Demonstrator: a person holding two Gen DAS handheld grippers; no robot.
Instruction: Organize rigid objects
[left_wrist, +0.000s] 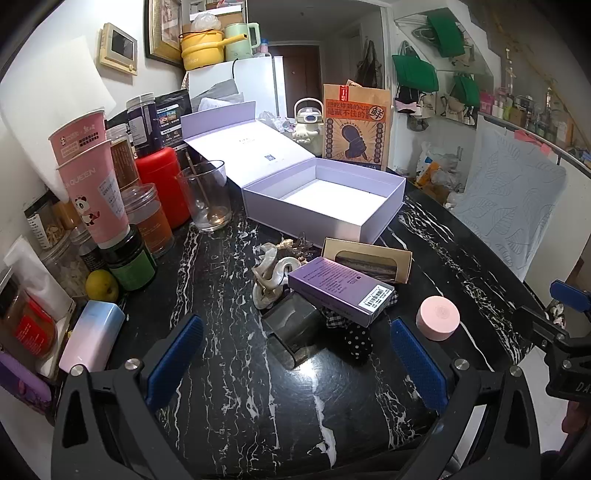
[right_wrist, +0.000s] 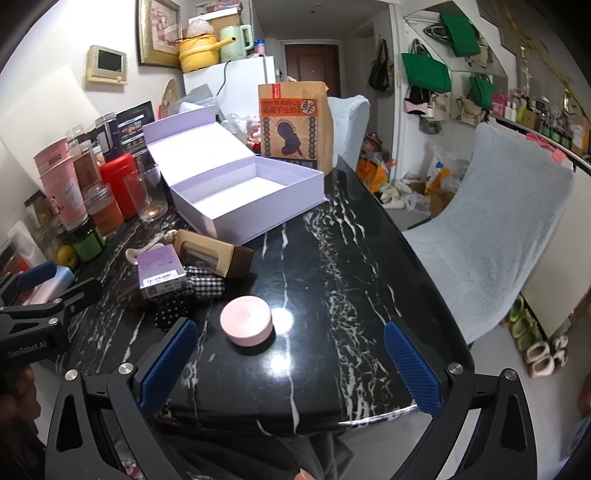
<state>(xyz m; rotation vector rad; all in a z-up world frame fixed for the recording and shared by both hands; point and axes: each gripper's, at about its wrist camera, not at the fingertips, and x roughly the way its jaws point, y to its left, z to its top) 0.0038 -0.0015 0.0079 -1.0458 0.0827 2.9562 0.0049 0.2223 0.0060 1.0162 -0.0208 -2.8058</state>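
An open, empty lilac gift box (left_wrist: 384, 210) (right_wrist: 295, 188) stands mid-table with its lid laid back. In front of it lie a small purple carton (left_wrist: 343, 291) (right_wrist: 160, 271), a tan window box (left_wrist: 369, 260) (right_wrist: 218, 258), a pale ceramic figure (left_wrist: 271, 275), a dark smoky clear holder (left_wrist: 295, 328), checked and dotted cloth (left_wrist: 354, 336) (right_wrist: 203, 286), and a pink round tin (left_wrist: 437, 317) (right_wrist: 245, 325). My left gripper (left_wrist: 297, 363) hangs open above the bare marble just short of the pile. My right gripper (right_wrist: 291, 360) is open too, with the pink tin just ahead of its fingers.
Pink cups (left_wrist: 92, 184), a red canister (left_wrist: 164, 184), jars, a glass tumbler (left_wrist: 207, 195) and a lemon (left_wrist: 101, 284) crowd the table's left side. A brown paper bag (left_wrist: 354, 129) (right_wrist: 293, 125) stands behind the box. Cloth-covered chairs (right_wrist: 491, 236) flank the right edge.
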